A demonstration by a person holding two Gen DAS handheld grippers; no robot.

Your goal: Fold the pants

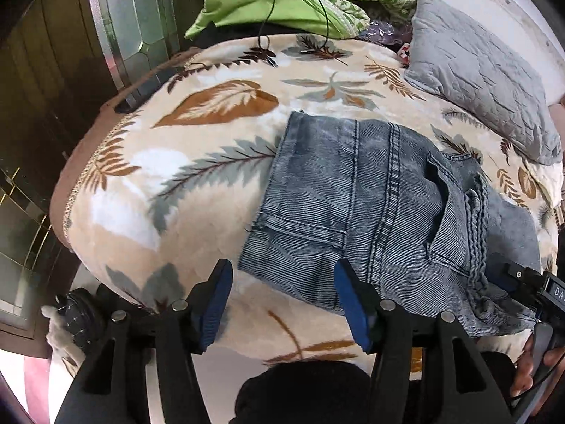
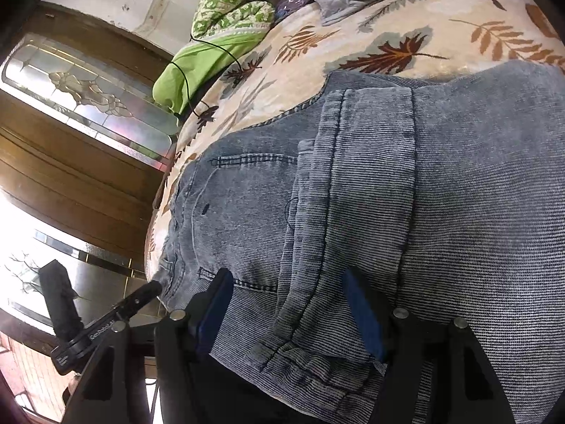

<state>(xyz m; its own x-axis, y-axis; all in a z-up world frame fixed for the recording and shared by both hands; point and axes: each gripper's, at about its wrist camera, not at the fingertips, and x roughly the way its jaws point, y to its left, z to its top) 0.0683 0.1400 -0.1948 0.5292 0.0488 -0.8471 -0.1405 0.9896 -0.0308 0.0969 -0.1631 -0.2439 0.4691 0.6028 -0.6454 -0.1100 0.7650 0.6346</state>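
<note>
I am working in a bedroom in a home. I see a bed with a soft leaf blanket, a gray pillow and a green sheet, plus a wooden door with patterned glass.

Both grippers open, angled downward

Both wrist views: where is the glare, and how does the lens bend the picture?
Left wrist view: the bed bulges like a dome, the dark corners are vignetted, and the jeans are sharp. Right wrist view: daylight burns out the floor-side window area; the glass panel curves.
</note>
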